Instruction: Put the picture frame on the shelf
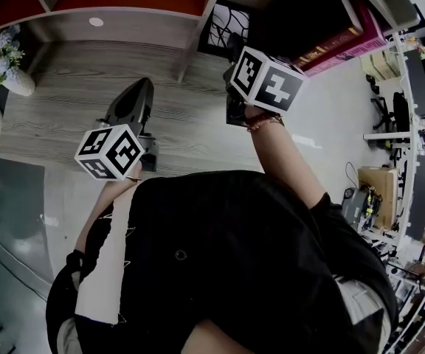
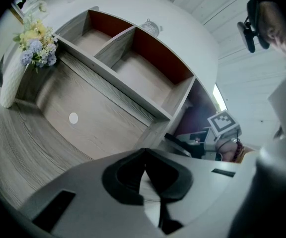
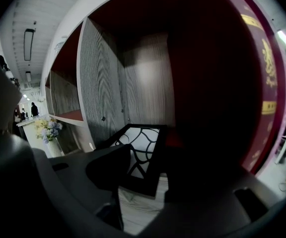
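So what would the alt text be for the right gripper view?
A black picture frame with a curvy line pattern stands inside a dark shelf compartment, just beyond the open jaws of the hand-held gripper. A large dark-red book stands at the right.

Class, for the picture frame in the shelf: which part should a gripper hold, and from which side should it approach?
Hold the picture frame by its two side rails, coming from the open front of the shelf. Those rails are parallel; the back wall lies behind it and a red book beside it. The jaws of the right gripper straddle it.
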